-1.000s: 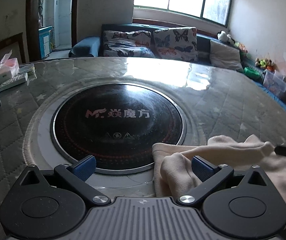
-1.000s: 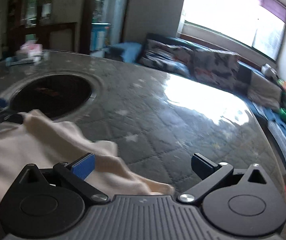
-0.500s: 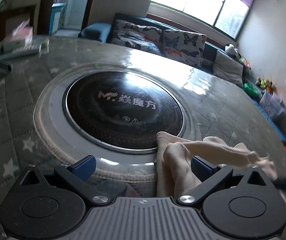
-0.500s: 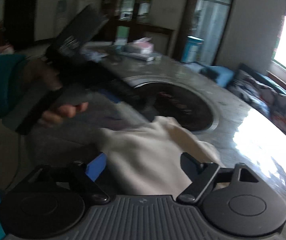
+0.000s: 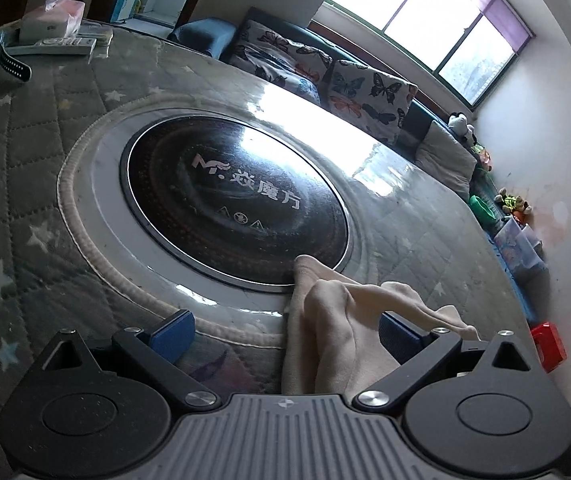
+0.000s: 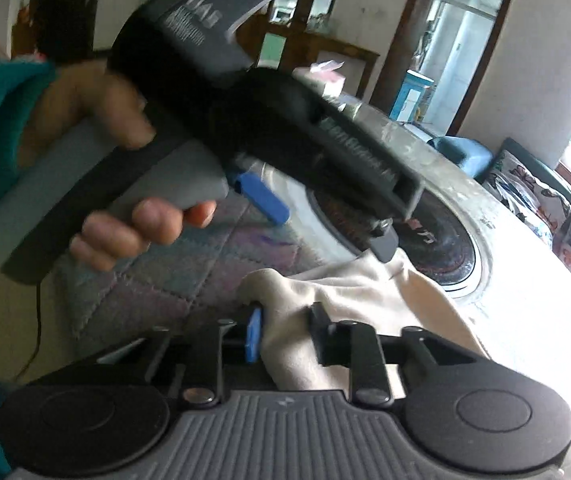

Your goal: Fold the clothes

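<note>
A cream garment lies bunched on the round quilted table, at the edge of the black induction plate. My left gripper is open, its right finger beside the cloth's folds. In the right wrist view my right gripper has its jaws closed on a fold of the cream garment. The left gripper, held in a hand with a teal sleeve, hovers just above the cloth there.
A tissue box, a remote and a black watch lie at the table's far left. A sofa with butterfly cushions stands behind the table. A red stool stands on the floor at right.
My right gripper has closed from open onto a fold of the garment. The left gripper has tilted and moved closer over the cloth.
</note>
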